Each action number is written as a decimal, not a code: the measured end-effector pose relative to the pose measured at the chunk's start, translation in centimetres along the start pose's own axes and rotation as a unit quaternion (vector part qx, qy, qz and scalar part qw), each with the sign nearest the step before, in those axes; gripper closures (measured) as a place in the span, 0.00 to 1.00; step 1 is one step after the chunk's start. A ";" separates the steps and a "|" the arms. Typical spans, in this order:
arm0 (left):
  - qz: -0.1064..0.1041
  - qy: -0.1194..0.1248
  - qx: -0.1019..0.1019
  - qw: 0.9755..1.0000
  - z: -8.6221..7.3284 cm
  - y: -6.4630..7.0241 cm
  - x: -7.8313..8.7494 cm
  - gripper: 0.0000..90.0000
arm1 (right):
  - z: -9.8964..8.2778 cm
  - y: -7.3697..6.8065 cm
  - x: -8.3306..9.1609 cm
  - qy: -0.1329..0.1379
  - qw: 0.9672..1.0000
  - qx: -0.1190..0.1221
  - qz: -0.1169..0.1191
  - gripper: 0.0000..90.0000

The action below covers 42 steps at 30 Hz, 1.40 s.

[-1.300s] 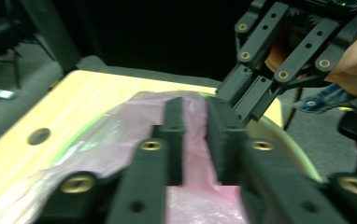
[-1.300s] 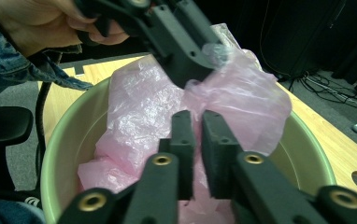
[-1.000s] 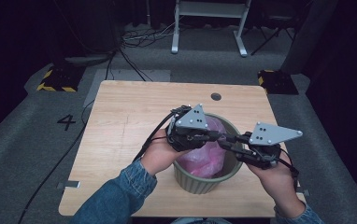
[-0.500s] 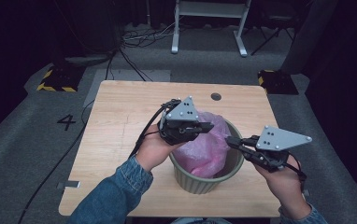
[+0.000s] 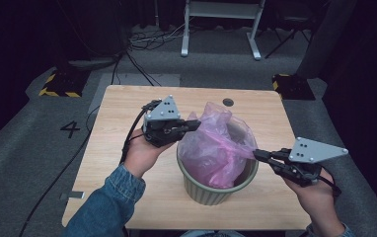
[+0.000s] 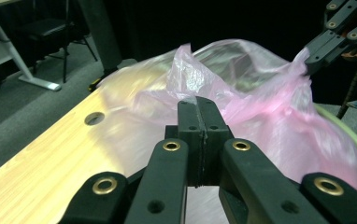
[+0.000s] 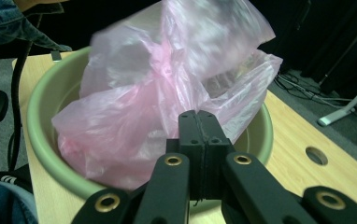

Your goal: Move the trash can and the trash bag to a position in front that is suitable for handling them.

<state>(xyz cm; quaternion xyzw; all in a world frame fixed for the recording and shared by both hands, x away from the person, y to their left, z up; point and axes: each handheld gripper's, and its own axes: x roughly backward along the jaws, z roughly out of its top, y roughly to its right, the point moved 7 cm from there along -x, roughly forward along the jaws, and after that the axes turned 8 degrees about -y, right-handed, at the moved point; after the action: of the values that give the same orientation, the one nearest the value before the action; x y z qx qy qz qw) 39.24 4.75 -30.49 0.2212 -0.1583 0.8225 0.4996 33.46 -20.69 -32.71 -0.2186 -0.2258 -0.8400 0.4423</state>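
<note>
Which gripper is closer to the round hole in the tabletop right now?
Left. The left gripper pinches the pink bag at the bin's far left rim, near the round hole. The right gripper grips the bag past the green bin, closer to the person.

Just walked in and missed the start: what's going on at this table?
A person is fitting a pink plastic bag into a green bin on the wooden table. The left gripper is shut on the bag's edge at one side, and the right gripper is shut on the edge at the opposite side, so the bag's mouth is stretched over the bin. The bag sits partly inside, its rim not yet folded over the bin's edge.
</note>
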 end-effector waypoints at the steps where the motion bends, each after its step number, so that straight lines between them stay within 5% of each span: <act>1: 0.003 0.001 0.004 1.000 -0.3 -0.2 0.3 1.00 | -0.3 0.2 0.2 0.000 1.000 -0.003 -0.001 1.00; 15: 0.038 0.003 0.047 0.998 -4.7 -2.7 3.6 1.00 | -4.5 1.7 2.0 -0.006 0.999 -0.045 -0.007 1.00; 29: 0.047 -0.005 0.084 0.995 -10.1 -3.3 5.7 1.00 | -7.3 1.5 3.9 0.000 0.998 -0.061 0.001 1.00; 42: 0.058 0.011 0.084 0.995 -11.1 -3.3 7.1 0.99 | -8.1 1.5 5.3 -0.003 0.998 -0.068 0.012 0.94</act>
<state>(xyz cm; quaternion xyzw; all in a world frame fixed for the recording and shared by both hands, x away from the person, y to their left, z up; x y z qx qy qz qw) 37.05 16.86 -36.10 0.2440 -0.0958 0.8628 0.4322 30.63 -29.49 -35.88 -0.2535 -0.1666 -0.8474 0.4357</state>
